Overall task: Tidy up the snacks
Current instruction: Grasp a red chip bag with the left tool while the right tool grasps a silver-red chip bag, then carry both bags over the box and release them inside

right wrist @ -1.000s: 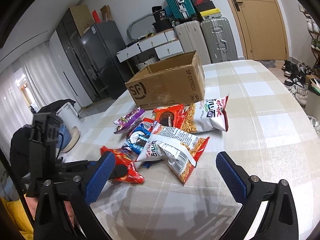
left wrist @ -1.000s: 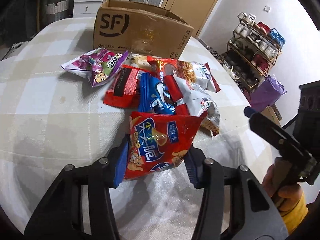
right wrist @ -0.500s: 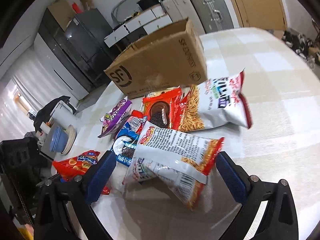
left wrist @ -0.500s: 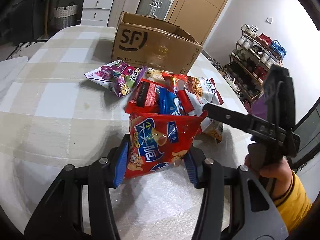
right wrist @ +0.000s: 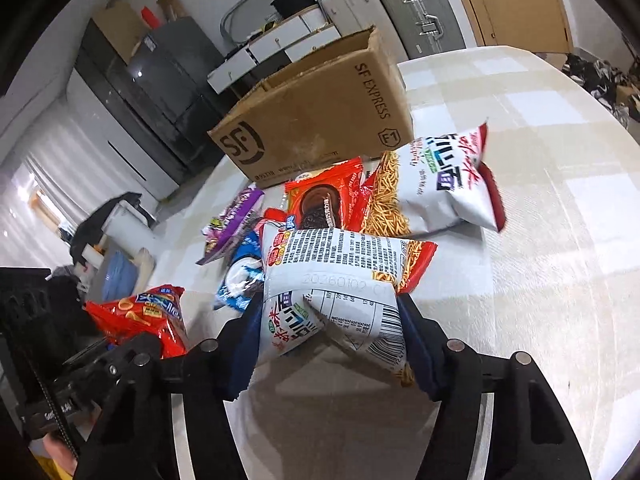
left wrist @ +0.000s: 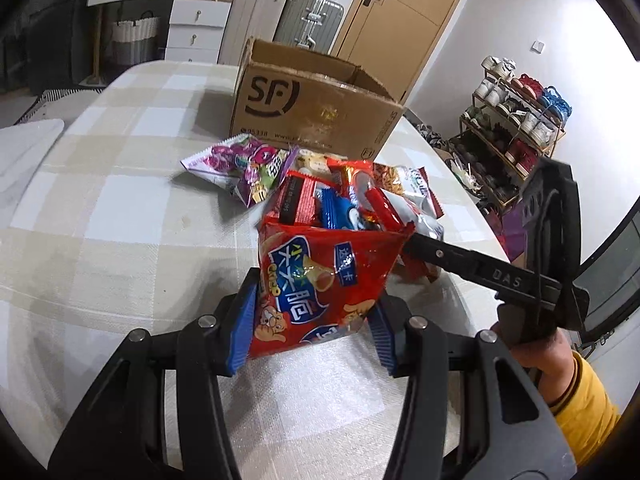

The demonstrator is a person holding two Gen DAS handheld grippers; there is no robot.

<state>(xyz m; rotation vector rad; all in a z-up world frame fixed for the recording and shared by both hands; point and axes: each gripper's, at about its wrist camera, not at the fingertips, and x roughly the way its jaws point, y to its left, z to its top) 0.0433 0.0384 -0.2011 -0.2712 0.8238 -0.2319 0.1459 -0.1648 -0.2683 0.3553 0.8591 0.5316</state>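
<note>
My left tongs (left wrist: pixel 312 332) grip a red crinkled foil snack bag (left wrist: pixel 320 284) above the checked tabletop (left wrist: pixel 100 208). My right tongs (right wrist: pixel 326 340), jaws just closing, clamp a white noodle-snack packet (right wrist: pixel 332 292) near the brown cardboard box (right wrist: pixel 316 116).

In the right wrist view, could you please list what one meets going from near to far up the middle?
Right tongs → white noodle bag they grip → chocolate cookie pack → cardboard box.

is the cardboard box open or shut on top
Open. The cardboard box has its top flaps standing up, and both views show the dark inside past its rim; what it holds cannot be seen.
</note>
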